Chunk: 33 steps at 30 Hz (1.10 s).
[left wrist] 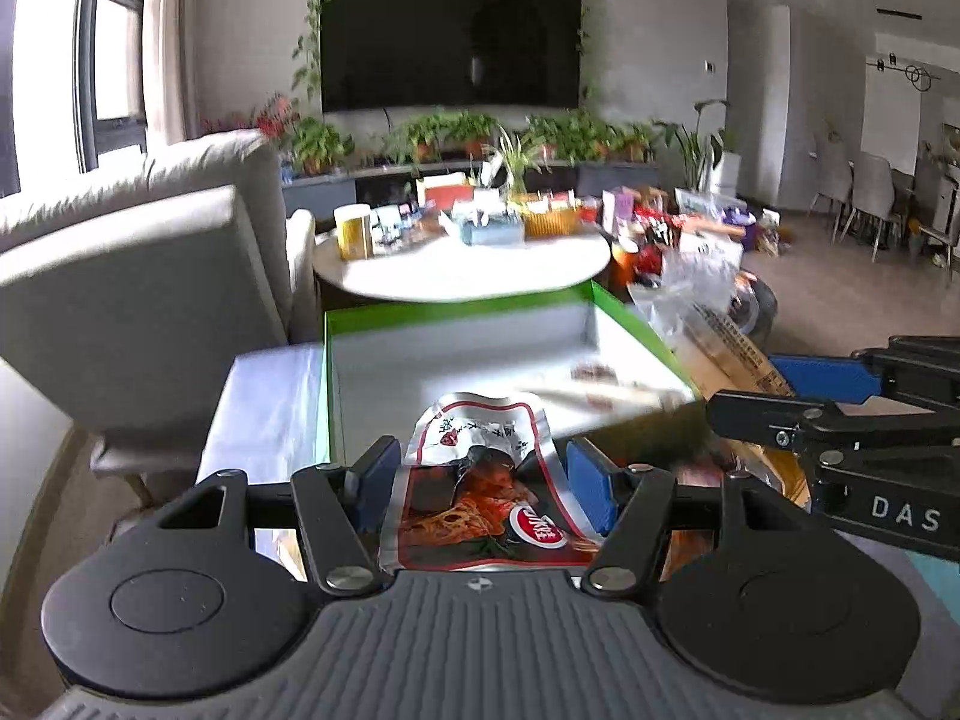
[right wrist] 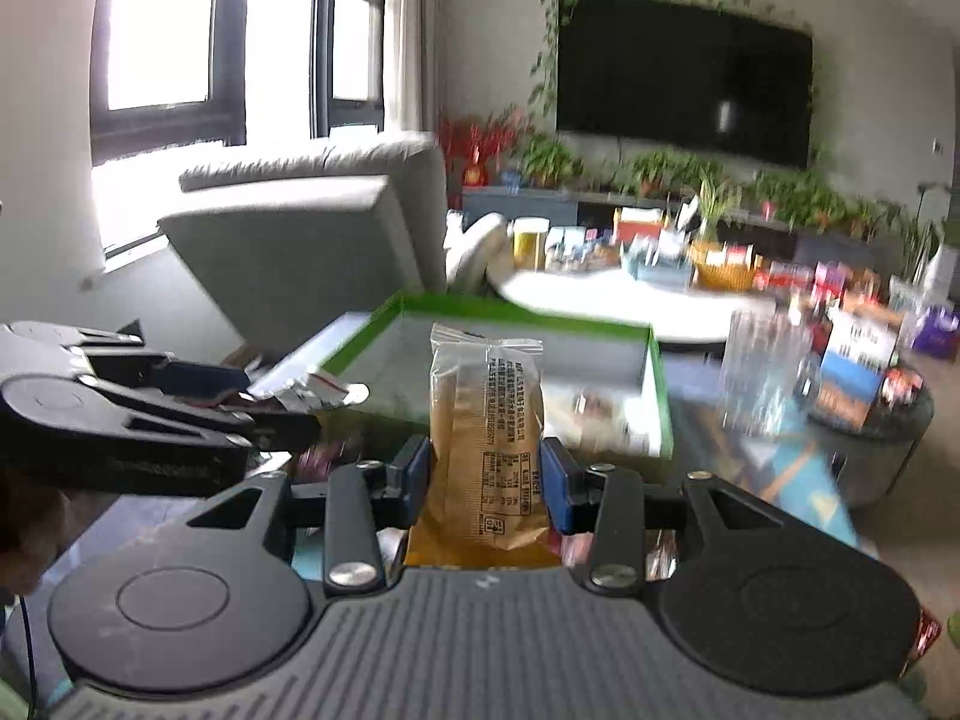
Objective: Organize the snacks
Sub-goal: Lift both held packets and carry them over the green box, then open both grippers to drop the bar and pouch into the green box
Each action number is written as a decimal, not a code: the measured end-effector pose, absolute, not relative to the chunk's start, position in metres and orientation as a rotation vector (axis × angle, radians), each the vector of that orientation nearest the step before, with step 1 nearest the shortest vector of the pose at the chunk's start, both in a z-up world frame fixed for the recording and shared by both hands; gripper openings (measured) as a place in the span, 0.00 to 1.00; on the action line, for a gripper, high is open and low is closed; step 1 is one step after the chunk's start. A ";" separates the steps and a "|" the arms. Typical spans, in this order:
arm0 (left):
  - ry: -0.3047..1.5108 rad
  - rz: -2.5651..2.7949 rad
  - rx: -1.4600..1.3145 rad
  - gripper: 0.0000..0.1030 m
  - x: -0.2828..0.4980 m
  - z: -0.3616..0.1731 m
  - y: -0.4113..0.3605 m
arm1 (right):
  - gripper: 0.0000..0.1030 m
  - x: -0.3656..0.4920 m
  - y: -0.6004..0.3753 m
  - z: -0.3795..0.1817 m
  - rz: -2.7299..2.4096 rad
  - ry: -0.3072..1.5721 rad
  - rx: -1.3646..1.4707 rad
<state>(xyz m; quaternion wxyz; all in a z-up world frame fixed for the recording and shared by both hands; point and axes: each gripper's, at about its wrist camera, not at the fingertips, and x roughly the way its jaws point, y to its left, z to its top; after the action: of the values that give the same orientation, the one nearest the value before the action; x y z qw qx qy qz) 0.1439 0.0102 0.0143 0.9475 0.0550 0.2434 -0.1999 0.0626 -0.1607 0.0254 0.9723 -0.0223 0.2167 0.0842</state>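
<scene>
My left gripper (left wrist: 483, 483) is shut on a silver and red snack pouch (left wrist: 480, 480), held just in front of the green-rimmed box (left wrist: 456, 309). My right gripper (right wrist: 486, 474) is shut on a clear packet with a yellow-brown snack inside (right wrist: 486, 420), held upright before the same box (right wrist: 522, 315). The right gripper shows at the right edge of the left wrist view (left wrist: 840, 426), with its packet (left wrist: 738, 354) beside the box. The left gripper shows at the left of the right wrist view (right wrist: 288, 414) with its pouch (right wrist: 312, 393). One small snack (left wrist: 594, 372) lies inside the box.
A round white table (left wrist: 462, 267) with several jars, boxes and snacks stands beyond the box. A grey sofa (left wrist: 138, 258) is to the left. More packets (right wrist: 858, 354) sit on a round stool at right. A TV (left wrist: 450, 36) and plants line the far wall.
</scene>
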 end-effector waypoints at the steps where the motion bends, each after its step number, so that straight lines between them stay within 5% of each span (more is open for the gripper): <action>1: 0.482 -0.406 0.111 0.57 0.149 0.016 0.007 | 0.40 0.067 -0.161 0.029 0.166 0.421 -0.047; 33: 0.503 -0.355 0.153 0.57 0.271 -0.016 -0.034 | 0.40 0.184 -0.187 0.000 0.082 0.450 -0.053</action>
<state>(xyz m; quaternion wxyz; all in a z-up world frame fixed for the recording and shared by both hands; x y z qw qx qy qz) 0.2710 -0.0337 -0.0156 0.9502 0.0752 0.2472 -0.1744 0.1839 -0.1874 0.0001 0.9736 -0.0264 0.2232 0.0404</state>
